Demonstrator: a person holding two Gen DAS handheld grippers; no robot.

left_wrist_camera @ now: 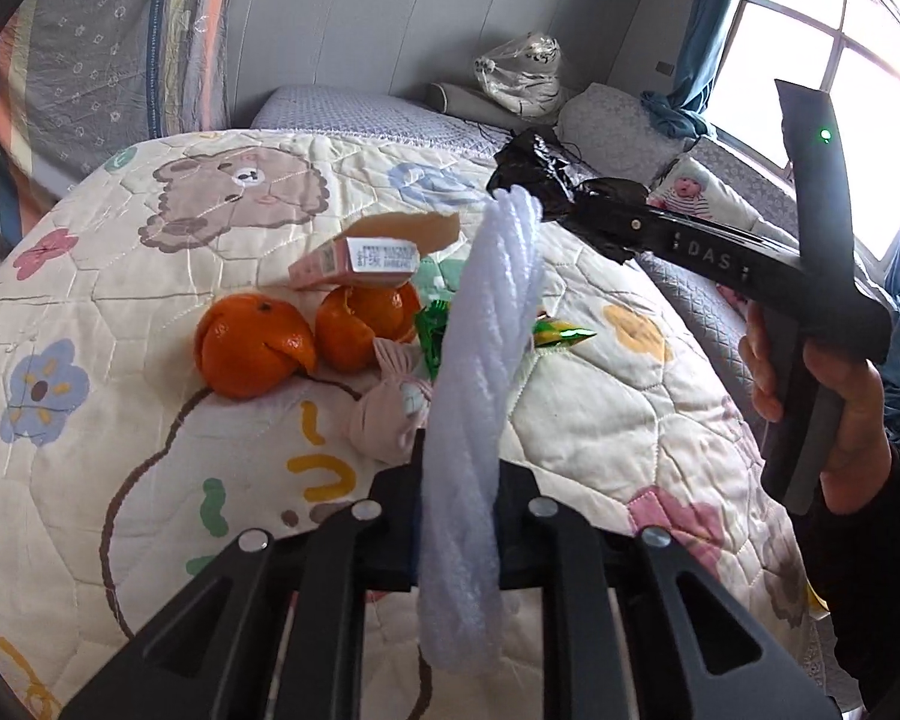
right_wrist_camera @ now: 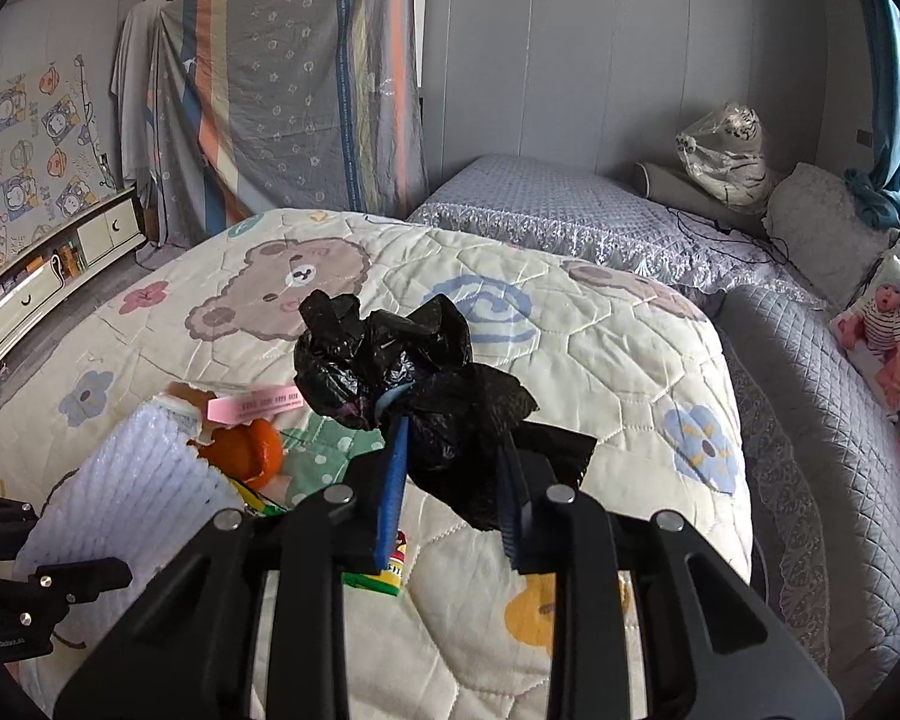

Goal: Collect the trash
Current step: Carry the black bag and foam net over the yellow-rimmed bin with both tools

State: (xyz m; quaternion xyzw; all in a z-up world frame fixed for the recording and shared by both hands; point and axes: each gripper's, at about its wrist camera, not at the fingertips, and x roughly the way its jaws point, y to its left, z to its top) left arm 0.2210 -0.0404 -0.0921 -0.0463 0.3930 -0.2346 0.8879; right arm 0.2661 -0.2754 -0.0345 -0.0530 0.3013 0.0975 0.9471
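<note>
The quilt (left_wrist_camera: 150, 480) with its bears and flowers covers what looks like a low table or bed, and all the rubbish sits in a loose heap near the middle of it.

Biggest piece in play is the white foam sleeve (left_wrist_camera: 480, 420), the netted kind that wraps fruit. The left tongs (left_wrist_camera: 459, 516) are clamped on its lower part and it stands up out of them, twisted. I'd judge it nearly weightless, springy and easily crushed, so a pinch anywhere along it will hold; it may flop about, nothing worse.

Next is the black plastic bag (right_wrist_camera: 414, 384), crumpled into a wad and pinched between the right tongs (right_wrist_camera: 450, 480), clear of the quilt. It looks thin, slick and limp. To be of use it probably has to be shaken open, and the edge of its mouth would be the place to take it, not the bunched middle.

On the quilt lie two tangerine peels (left_wrist_camera: 252, 348), hollow and soft; best taken by a torn edge, as they would collapse under a squeeze. Behind them leans a torn pink carton (left_wrist_camera: 360, 261), light and stiff enough to grip by a flap. In front is a knotted pink tissue (left_wrist_camera: 384, 414), soft, and beside it green sweet wrappers (left_wrist_camera: 432, 330), flat, shiny, likely slippery.
</note>
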